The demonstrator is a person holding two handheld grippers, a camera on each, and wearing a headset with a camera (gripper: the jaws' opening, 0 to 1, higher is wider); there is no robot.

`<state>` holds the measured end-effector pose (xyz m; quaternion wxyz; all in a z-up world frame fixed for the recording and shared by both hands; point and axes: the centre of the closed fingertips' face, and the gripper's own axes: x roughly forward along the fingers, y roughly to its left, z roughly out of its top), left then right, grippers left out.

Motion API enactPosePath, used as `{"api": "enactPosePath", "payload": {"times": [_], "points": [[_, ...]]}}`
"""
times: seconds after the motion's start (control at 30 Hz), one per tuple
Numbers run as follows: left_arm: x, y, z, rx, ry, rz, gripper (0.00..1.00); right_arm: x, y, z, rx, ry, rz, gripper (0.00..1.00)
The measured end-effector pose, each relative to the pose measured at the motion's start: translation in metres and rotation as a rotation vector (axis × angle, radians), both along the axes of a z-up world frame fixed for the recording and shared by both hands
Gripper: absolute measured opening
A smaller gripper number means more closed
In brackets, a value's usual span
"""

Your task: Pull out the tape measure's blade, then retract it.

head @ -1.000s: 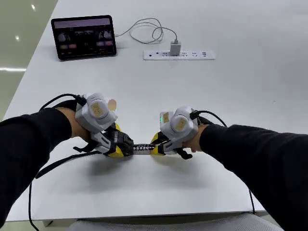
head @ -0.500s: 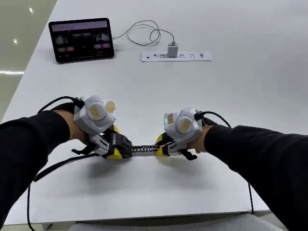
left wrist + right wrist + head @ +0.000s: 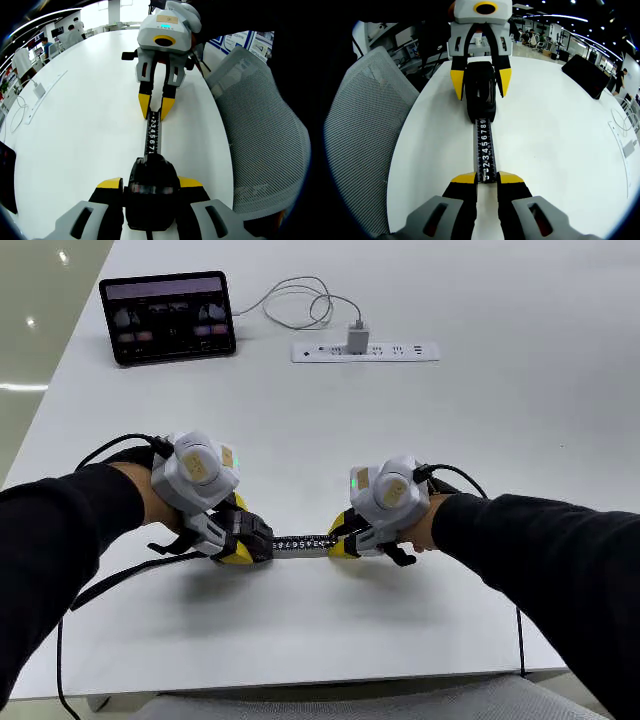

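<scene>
Anchoring the case [image 3: 151, 187] near the table's [image 3: 400, 440] 6 o'clock edge, left gripper [image 3: 243, 536] clamps it; at its 3 o'clock, right gripper [image 3: 486, 178] pinches the blade [image 3: 484, 142] tip, so separating them should draw it out.

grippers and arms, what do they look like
Both the left gripper and right gripper have rounded pale grey bodies with a yellow marking, grey-and-black jaws and yellow fingertips. A green light glows on the right one. Black cables trail from each. The person wears black long sleeves.
</scene>
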<state>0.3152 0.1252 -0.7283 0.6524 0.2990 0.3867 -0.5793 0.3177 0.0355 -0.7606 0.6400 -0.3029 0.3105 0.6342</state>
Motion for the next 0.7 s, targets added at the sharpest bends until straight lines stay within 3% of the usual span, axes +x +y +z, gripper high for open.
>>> {"api": "enactPosePath", "payload": {"times": [0.7], "points": [[-0.001,-0.001,0.001,0.000,-0.006,-0.001,0.36,0.000,-0.011,0.001,-0.007,-0.002,-0.003,0.09]]}}
